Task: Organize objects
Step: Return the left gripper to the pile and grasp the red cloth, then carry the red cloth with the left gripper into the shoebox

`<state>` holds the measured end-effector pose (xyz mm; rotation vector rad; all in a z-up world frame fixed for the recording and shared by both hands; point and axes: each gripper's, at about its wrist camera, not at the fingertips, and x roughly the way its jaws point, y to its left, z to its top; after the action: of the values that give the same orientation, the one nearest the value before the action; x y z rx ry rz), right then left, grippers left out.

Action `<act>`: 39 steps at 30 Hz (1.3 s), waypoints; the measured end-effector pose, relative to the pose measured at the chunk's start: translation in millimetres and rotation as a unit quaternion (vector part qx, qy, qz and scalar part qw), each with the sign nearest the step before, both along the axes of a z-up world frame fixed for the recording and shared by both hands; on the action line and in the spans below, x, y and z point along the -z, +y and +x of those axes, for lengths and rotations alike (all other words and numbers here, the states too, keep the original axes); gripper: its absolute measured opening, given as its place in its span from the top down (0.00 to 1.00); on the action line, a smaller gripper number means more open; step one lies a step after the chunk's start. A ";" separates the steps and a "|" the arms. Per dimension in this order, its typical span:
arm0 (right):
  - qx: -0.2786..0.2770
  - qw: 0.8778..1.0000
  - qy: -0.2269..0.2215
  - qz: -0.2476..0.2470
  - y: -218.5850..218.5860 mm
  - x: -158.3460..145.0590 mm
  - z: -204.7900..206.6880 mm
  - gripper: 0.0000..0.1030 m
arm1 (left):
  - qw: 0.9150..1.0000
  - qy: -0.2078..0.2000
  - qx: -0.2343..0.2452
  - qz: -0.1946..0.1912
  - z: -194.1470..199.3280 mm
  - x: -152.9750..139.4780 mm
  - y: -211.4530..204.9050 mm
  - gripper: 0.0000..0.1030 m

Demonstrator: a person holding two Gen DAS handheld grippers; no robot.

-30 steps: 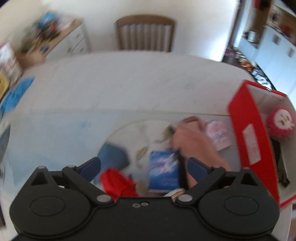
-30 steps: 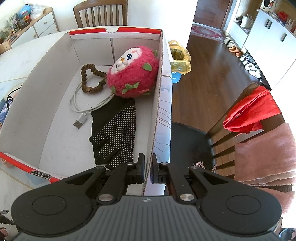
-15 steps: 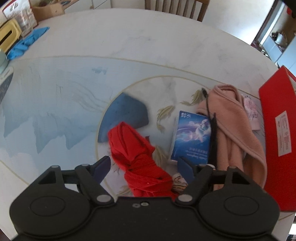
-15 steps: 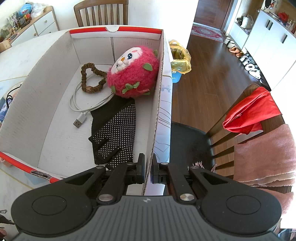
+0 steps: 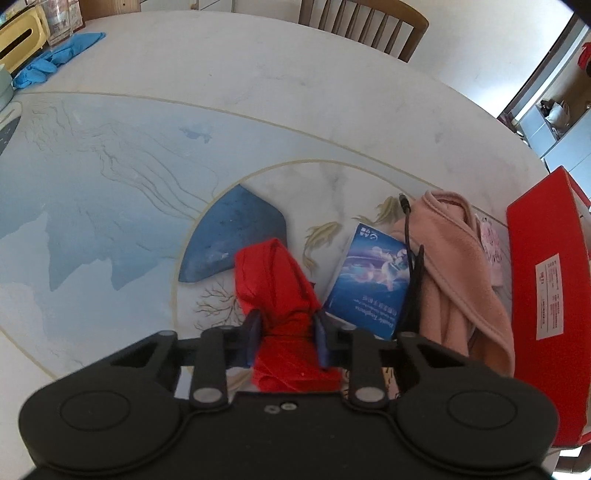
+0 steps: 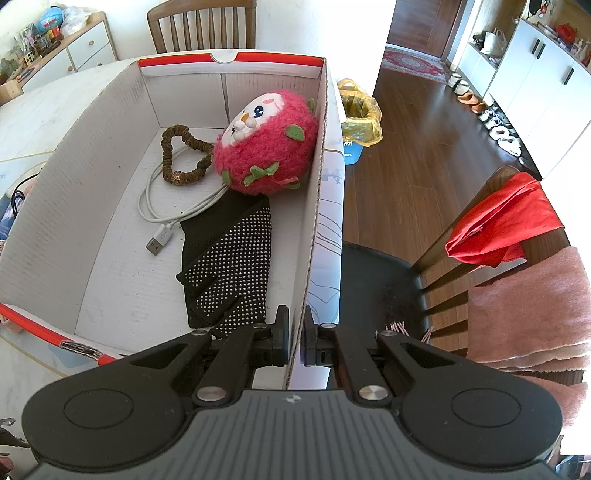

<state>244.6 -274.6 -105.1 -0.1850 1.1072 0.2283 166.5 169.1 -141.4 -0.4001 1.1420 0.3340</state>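
Note:
My left gripper [image 5: 286, 326] is shut on a red cloth [image 5: 275, 280] that lies on the round table [image 5: 258, 92]. Right of the cloth lie a blue packet [image 5: 373, 284], a black cable [image 5: 410, 266] and a pink cloth [image 5: 458, 266]. The red cardboard box [image 5: 546, 295] stands at the right. My right gripper [image 6: 293, 332] is shut on the box's right wall [image 6: 314, 206]. Inside the box are a pink plush toy [image 6: 266, 147], a brown scrunchie [image 6: 177, 155], a white USB cable [image 6: 159, 218] and black dotted gloves [image 6: 229, 266].
Blue gloves [image 5: 55, 55] and a yellow container [image 5: 18, 40] sit at the table's far left. A wooden chair [image 5: 362, 22] stands behind the table. Right of the box is a chair [image 6: 461, 280] draped with red and pink cloths, and a bin [image 6: 360, 114] on the floor.
My left gripper has moved down over the red cloth and closed its jaws on it. The right gripper has stayed shut on the box wall.

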 end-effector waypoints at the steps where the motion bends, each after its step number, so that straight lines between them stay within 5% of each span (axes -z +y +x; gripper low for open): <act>1: 0.000 1.000 0.000 0.000 -0.1 0.4 -0.1 0.95 | 1.000 -0.001 0.001 0.001 -0.5 -0.4 0.2 0.78; 12: 0.001 1.000 0.000 0.001 -0.3 0.7 0.2 0.95 | 0.997 -0.039 0.062 -0.002 -10.1 -38.1 -12.7 0.85; 21: 0.001 1.000 0.000 0.002 -0.3 0.7 0.3 0.95 | 0.986 -0.074 0.143 -0.031 -9.5 -81.1 -45.4 0.85; 34: -0.001 1.000 0.000 0.002 1.1 0.6 2.5 0.95 | 0.946 -0.172 0.263 -0.078 21.1 -159.5 -135.3 0.85; 39: 0.000 1.000 0.000 0.006 1.1 0.9 3.0 0.95 | 0.931 -0.181 0.311 -0.066 46.2 -168.3 -181.5 0.85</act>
<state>247.6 -273.6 -106.0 -0.1755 1.1058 0.2348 212.6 -12.4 26.9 -0.1872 0.8714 -0.3655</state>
